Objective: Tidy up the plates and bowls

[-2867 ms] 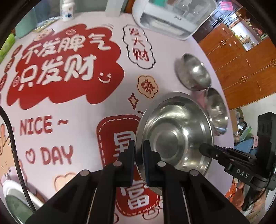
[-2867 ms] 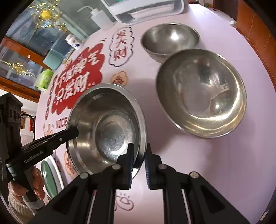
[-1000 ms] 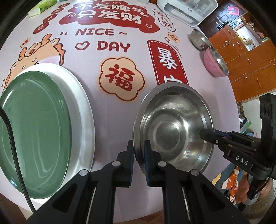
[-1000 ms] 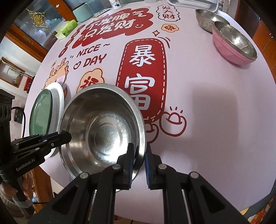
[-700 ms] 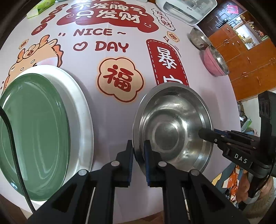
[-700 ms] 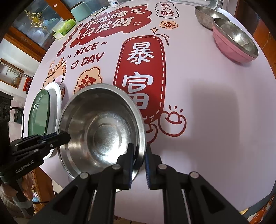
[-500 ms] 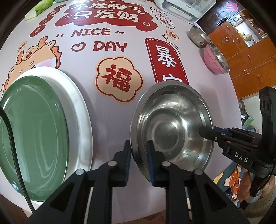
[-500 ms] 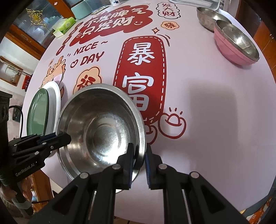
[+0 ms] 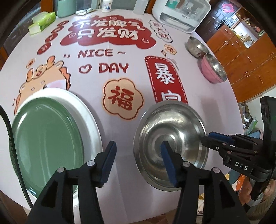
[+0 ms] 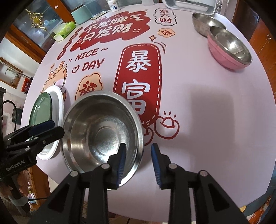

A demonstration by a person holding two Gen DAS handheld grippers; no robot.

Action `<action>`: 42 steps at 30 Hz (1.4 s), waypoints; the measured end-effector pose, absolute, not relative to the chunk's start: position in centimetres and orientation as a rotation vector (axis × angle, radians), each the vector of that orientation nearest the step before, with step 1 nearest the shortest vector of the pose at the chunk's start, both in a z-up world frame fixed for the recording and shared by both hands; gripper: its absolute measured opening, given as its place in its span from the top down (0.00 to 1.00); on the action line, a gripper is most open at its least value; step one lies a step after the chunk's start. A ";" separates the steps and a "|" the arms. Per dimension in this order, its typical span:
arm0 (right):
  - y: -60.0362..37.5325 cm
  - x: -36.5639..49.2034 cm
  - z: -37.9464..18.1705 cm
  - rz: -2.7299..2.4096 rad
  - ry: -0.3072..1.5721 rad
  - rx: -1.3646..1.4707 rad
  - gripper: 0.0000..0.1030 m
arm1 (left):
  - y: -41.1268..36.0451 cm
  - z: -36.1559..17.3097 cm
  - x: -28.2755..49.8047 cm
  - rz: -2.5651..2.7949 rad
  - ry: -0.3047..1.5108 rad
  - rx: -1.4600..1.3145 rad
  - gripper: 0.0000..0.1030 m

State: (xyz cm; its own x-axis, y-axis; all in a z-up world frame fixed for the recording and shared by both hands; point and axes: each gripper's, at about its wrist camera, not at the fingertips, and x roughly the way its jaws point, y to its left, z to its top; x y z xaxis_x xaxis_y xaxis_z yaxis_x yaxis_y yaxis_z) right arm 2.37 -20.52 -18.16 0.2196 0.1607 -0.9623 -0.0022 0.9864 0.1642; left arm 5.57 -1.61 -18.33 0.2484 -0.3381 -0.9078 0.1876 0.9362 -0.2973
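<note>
A large steel bowl (image 9: 176, 124) (image 10: 96, 124) rests on the printed tablecloth near the front edge, just right of a green plate (image 9: 46, 137) (image 10: 40, 106) stacked on a white plate (image 9: 89, 120) (image 10: 57, 101). My left gripper (image 9: 138, 151) (image 10: 57, 127) straddles the bowl's left rim; its jaws are opening and its pads are off the metal. My right gripper (image 10: 138, 153) (image 9: 207, 137) straddles the right rim, jaws also opening, pads clear of it.
At the far right, a pink bowl (image 9: 213, 71) (image 10: 229, 48) with a steel liner stands beside a smaller steel bowl (image 9: 196, 46) (image 10: 205, 22). A white appliance (image 9: 182, 12), a tissue pack (image 9: 43, 20) and bottles line the back. The table's front edge runs just below the grippers.
Both grippers were shut on opposite rims of the steel bowl, brought from beside the far bowls; now both have let go, jaws spread, and the left one has risen slightly.
</note>
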 end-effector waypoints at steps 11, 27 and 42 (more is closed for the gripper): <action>-19.9 0.0 -15.7 0.089 1.287 0.151 0.71 | -1.6 -14.0 3.7 -0.379 1.178 -0.090 0.36; -20.1 -2.7 -8.1 0.081 1.128 0.157 0.71 | -3.3 -4.7 2.7 -0.438 0.977 -0.027 0.18; -30.1 2.2 2.9 -0.002 0.920 0.167 0.50 | -10.3 4.1 8.9 -0.485 0.828 0.027 0.13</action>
